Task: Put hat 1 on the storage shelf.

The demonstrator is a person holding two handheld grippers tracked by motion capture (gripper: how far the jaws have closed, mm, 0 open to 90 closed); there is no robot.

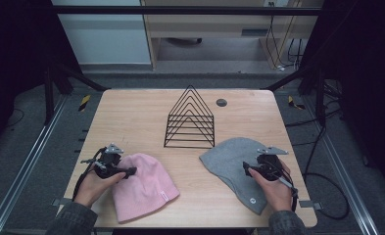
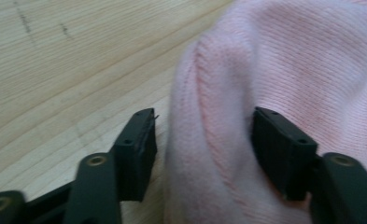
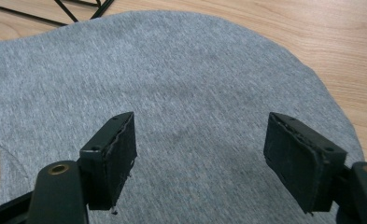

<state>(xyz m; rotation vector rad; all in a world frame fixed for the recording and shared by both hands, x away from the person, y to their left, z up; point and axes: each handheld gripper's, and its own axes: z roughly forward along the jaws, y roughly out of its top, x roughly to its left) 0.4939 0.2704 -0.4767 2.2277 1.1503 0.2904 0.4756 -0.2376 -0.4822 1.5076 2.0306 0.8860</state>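
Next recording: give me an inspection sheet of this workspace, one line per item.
Surface: wooden table, bare except items below.
Job's things: pink hat front left; grey hat front right, flat.
Clutter: black wire rack at centre; round grommet behind it.
Grippers: left hand-held gripper straddles a raised fold of the pink hat's edge, one pad apart from it; right hand-held gripper open over the grey hat.
Cables: one trails from each gripper; more on the floor at right.
Surroundings: dark frame, cabinets behind.
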